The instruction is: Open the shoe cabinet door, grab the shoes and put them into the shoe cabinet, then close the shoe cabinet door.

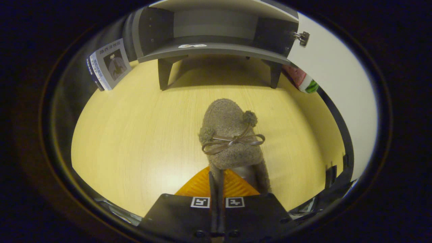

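Shoe gripped, cabinet open ahead

Gripper view: the hand-held gripper (217,184) has its fingers nearly together, pinching the heel rim of the grey shoe (232,138), whose toe points toward the shoe cabinet (212,50) well beyond on the desk (135,135). Its door (332,71) stands open. Judgement: keep the pinch firm, lift the toe over the cabinet's floor edge, go in straight.
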A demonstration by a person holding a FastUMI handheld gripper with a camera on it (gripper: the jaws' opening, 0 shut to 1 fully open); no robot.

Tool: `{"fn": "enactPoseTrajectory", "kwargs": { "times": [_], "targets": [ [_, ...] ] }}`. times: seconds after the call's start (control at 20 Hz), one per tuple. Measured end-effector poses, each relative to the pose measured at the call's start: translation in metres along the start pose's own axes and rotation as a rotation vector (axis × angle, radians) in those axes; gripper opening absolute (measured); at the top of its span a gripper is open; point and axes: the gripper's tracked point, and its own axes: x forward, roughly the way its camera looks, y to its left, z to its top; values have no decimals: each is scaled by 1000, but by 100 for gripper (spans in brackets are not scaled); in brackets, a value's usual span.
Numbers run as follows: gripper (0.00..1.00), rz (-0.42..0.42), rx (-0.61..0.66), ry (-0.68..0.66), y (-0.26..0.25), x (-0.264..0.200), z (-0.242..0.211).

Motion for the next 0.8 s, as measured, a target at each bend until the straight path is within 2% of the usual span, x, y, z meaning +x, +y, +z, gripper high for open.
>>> {"fn": "enactPoseTrajectory", "kwargs": {
  "times": [0.5, 0.8],
  "targets": [
    [3, -43, 19, -110, -8, -22, 34],
    [3, -55, -28, -160, -7, -47, 58]
  ]
}}
